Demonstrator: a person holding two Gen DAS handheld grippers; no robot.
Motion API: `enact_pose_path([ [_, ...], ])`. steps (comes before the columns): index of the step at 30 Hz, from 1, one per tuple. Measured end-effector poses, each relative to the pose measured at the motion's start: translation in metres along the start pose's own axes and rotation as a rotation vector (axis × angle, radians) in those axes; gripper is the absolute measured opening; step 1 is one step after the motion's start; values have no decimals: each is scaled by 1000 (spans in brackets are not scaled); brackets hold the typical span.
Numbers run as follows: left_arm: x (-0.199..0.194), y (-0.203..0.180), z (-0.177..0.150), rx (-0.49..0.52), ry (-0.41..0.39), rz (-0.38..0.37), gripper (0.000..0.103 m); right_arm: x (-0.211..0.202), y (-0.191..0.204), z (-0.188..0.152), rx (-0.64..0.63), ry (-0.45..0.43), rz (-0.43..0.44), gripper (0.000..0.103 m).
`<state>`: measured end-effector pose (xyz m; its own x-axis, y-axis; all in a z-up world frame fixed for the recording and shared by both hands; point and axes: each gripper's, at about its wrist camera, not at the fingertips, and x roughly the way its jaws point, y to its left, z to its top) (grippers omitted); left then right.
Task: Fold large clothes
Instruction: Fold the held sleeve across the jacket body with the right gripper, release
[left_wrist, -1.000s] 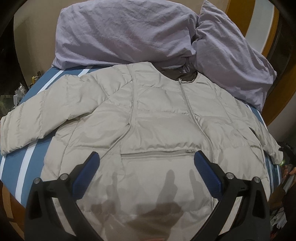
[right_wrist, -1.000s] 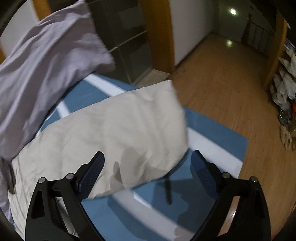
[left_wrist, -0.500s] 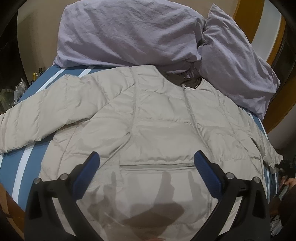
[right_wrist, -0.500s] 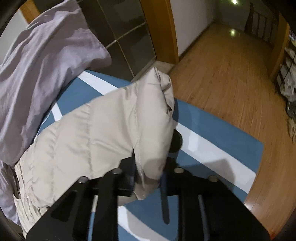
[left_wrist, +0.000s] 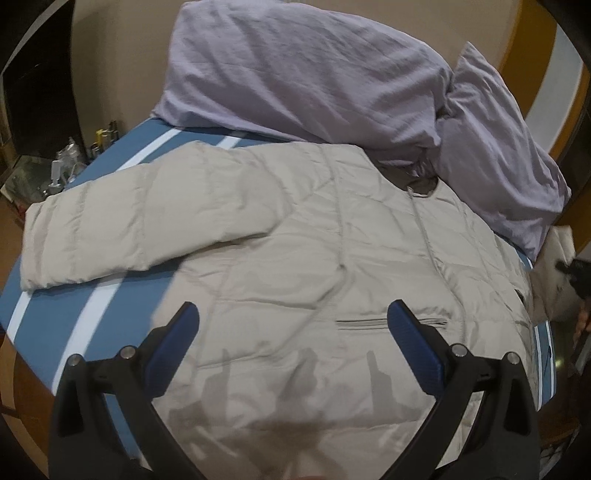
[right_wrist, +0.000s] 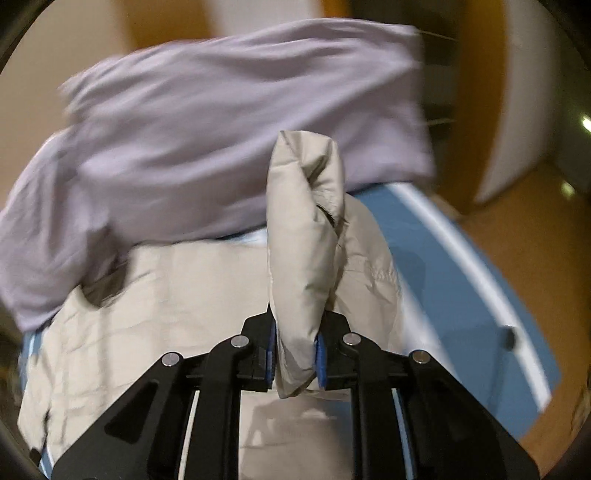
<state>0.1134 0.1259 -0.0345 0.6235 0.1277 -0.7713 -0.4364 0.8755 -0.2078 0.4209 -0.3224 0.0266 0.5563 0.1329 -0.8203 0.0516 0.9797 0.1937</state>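
No text, label, brand, number or sign can be read in either view.

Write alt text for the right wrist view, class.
The right gripper is shut on a beige jacket sleeve, lifting it above the jacket on a blue striped bed. Purple pillows lie behind, blurred.
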Motion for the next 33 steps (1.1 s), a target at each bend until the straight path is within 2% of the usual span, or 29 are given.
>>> enact_pose_path([
  [4,-8,20,-2,-24,-9,27,101,25,73,-16,-106,73,64,17],
  [8,-14,44,-4,-61,-13,58,101,41,129,-41,-172,140,128,17],
  [14,-18,68,-6,-103,-17,95,101,48,204,-68,-234,212,240,17],
  [17,-20,77,-6,-119,-22,108,101,49,235,-81,-285,229,269,17],
  [21,-21,84,-5,-127,-27,122,101,54,261,-93,-324,256,272,17],
  [25,-17,92,-2,-132,-28,141,101,71,268,-106,-357,302,241,21],
  [26,-16,94,0,-133,-28,145,101,73,268,-110,-365,320,242,24],
  [28,-14,101,4,-133,-32,167,101,70,267,-110,-384,330,258,36],
  [29,-14,104,6,-134,-34,175,101,67,267,-108,-387,331,273,46],
  [30,-13,109,8,-136,-36,187,101,60,266,-103,-382,315,305,51],
  [33,-11,123,15,-150,-42,225,101,44,260,-87,-344,226,342,53],
])
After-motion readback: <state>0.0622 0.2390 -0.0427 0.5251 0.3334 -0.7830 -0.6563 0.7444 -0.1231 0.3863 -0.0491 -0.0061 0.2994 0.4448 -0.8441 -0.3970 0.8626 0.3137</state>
